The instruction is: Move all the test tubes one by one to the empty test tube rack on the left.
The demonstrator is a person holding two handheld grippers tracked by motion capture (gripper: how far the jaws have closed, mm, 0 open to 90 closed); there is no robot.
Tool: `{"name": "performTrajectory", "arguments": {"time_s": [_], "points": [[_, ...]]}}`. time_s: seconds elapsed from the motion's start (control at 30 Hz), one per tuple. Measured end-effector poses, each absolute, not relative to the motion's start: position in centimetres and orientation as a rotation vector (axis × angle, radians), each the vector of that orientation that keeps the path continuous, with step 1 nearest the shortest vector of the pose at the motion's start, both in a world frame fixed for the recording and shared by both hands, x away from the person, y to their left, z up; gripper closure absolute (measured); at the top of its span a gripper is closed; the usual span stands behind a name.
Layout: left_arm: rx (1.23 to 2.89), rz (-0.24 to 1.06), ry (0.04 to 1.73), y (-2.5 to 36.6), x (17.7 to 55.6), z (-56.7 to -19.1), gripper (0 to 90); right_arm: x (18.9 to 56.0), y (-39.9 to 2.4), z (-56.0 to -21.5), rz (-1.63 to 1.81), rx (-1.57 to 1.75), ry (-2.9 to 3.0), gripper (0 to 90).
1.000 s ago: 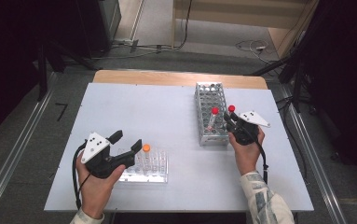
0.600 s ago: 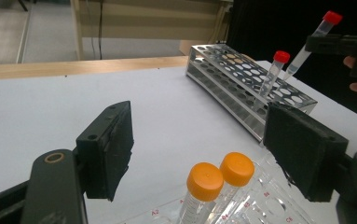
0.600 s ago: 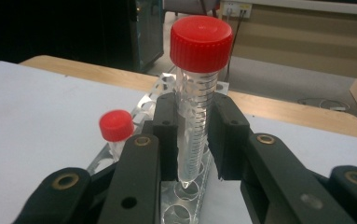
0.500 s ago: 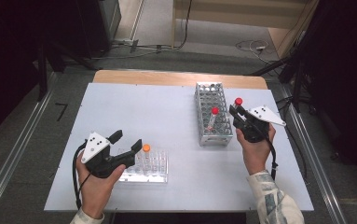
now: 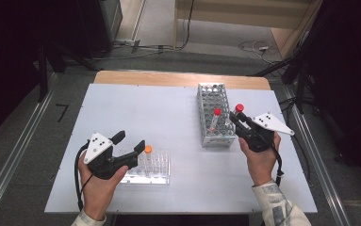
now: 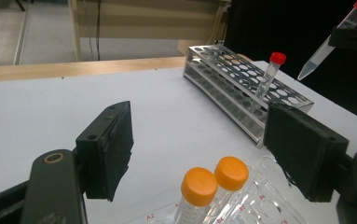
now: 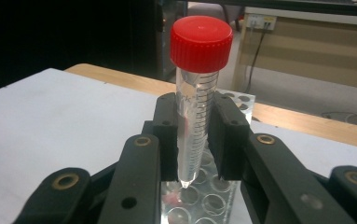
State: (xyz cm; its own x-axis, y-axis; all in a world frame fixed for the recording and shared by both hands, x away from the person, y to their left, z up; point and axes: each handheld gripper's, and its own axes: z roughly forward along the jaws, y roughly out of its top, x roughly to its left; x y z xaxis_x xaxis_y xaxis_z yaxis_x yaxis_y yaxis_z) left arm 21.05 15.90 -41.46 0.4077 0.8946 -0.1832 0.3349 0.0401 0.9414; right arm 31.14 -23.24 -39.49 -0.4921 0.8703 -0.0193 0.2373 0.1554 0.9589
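My right gripper (image 5: 238, 121) is shut on a red-capped tube (image 5: 238, 109), held tilted in the air by the right side of the metal rack (image 5: 205, 101). In the right gripper view the pads (image 7: 167, 135) clamp the clear tube (image 7: 198, 88), its tip hovering over the rack's holes (image 7: 213, 203). Another red-capped tube (image 5: 215, 120) stands in that rack. My left gripper (image 5: 127, 142) is open beside the clear plastic rack (image 5: 159, 169). Two orange-capped tubes (image 6: 199, 184) stand there, low between its jaws and untouched.
The white table top (image 5: 145, 113) lies bare between the two racks and at the far left. A wooden strip (image 5: 168, 77) runs along the far edge. Cables and dark equipment sit on the floor beyond.
My right gripper has risen with the red-capped tube and shifted slightly right, away from the metal rack. The left hand has kept still.
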Motion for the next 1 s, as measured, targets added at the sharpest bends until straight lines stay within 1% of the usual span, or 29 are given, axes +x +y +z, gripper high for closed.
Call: {"name": "performTrajectory", "arguments": {"time_s": [0.2, 0.37, 0.67, 0.83, 1.0], "points": [[1.524, 0.615, 1.129, 15.8, 21.2, -41.2, 25.2, 30.3, -22.4, -39.8, 1.381, 1.025, 1.874, 71.2], [1.526, 0.613, 1.124, 15.6, 21.4, -41.0, 25.2, 29.8, -20.8, -40.1, 1.385, 0.98, 1.928, 71.2], [1.533, 0.615, 1.116, 15.1, 22.2, -40.9, 25.7, 30.3, -17.1, -41.0, 1.394, 0.937, 2.016, 71.2], [1.53, 0.618, 1.114, 15.0, 22.8, -40.6, 27.9, 30.8, -14.8, -41.6, 1.389, 0.903, 2.062, 71.2], [1.53, 0.617, 1.103, 14.2, 23.5, -40.2, 32.1, 31.0, -12.8, -41.9, 1.391, 0.87, 2.093, 71.2]]}}
